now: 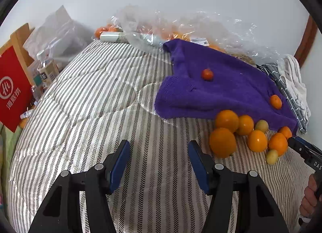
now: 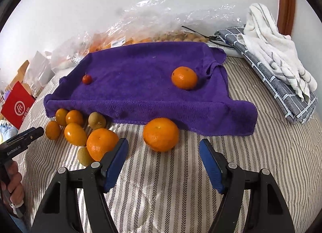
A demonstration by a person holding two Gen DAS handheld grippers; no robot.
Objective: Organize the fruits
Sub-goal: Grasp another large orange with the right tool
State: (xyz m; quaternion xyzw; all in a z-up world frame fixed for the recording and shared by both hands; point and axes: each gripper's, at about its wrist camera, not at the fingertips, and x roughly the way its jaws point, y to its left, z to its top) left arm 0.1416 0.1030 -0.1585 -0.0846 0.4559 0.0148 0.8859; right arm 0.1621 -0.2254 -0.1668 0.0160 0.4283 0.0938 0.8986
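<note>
Left gripper (image 1: 159,160) wide open, blue pads well apart, nothing between them, poised over bare striped bedcover (image 1: 90,102). Right gripper (image 2: 163,159) likewise spread wide and empty, with a large orange (image 2: 161,134) just ahead at 12 o'clock, resting against the near hem of the purple towel (image 2: 140,92). On the towel: one orange (image 2: 184,77) toward 1 o'clock, one tiny red fruit (image 2: 87,79) toward 10 o'clock. Off the towel at 10 o'clock from the right gripper, a huddle of fruit (image 2: 80,130): several oranges touching each other, plus two greenish-yellow ones, possibly unripe citrus, hard to tell at this resolution. Behind the towel at 12 o'clock, crumpled clear plastic bags (image 2: 161,25) with more orange fruit inside. At 2 o'clock, folded grey patterned cloth (image 2: 281,92) under a white towel (image 2: 271,51)
</note>
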